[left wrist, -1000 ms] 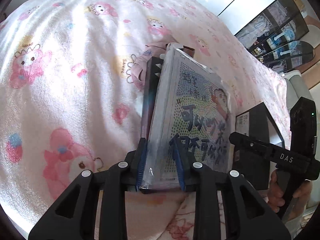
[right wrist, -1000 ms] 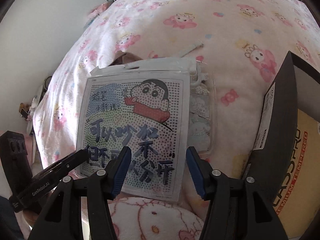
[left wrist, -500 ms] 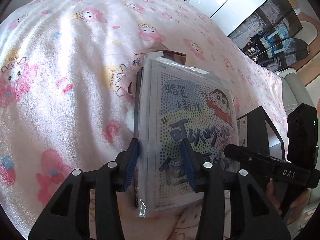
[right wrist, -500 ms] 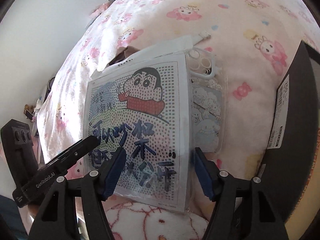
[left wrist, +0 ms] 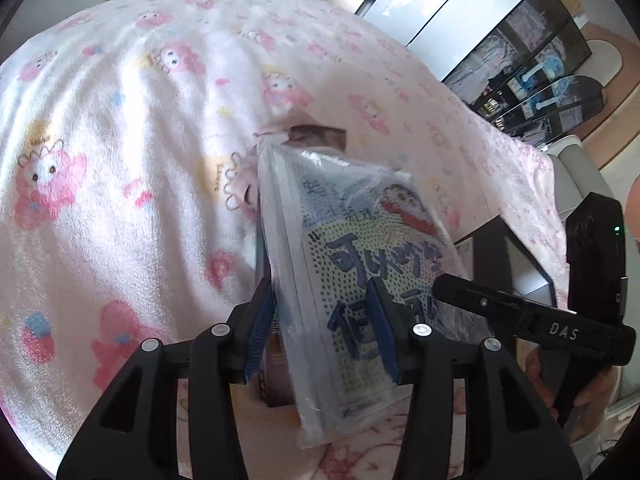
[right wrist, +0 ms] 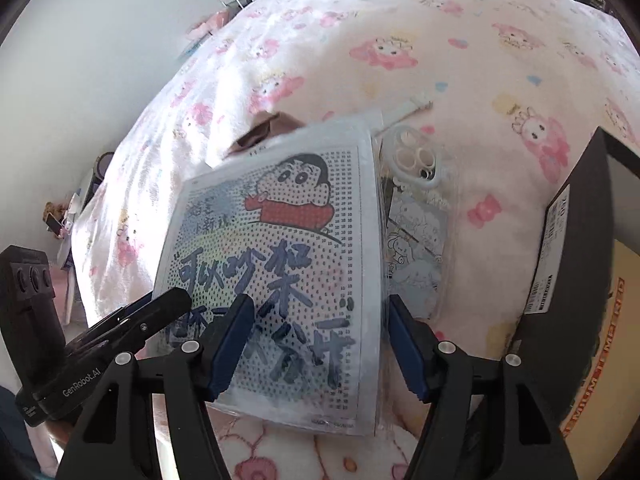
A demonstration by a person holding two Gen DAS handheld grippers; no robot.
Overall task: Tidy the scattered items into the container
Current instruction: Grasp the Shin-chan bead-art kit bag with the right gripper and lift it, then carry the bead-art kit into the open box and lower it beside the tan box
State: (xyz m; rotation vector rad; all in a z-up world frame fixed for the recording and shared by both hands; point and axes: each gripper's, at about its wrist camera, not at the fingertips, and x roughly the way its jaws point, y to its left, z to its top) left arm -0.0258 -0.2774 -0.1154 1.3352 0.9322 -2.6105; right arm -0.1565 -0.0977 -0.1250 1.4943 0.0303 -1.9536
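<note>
I'm clamping the left gripper [left wrist: 322, 332] on the wrapped cartoon packet [left wrist: 352, 264] at frame centre; right gripper [right wrist: 320, 344] is hanging wide, gripping nothing, black box [right wrist: 576, 248] far right.

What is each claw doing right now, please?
Left claw: closed on the cartoon packet.
Right claw: open, holding nothing, just in front of the packet.

Bare bed blanket [left wrist: 120, 208] lies open leftward. The cartoon packet [right wrist: 288, 280] fills the middle; the black box [right wrist: 576, 264] walls off the right, phone case [right wrist: 416, 240] between.
</note>
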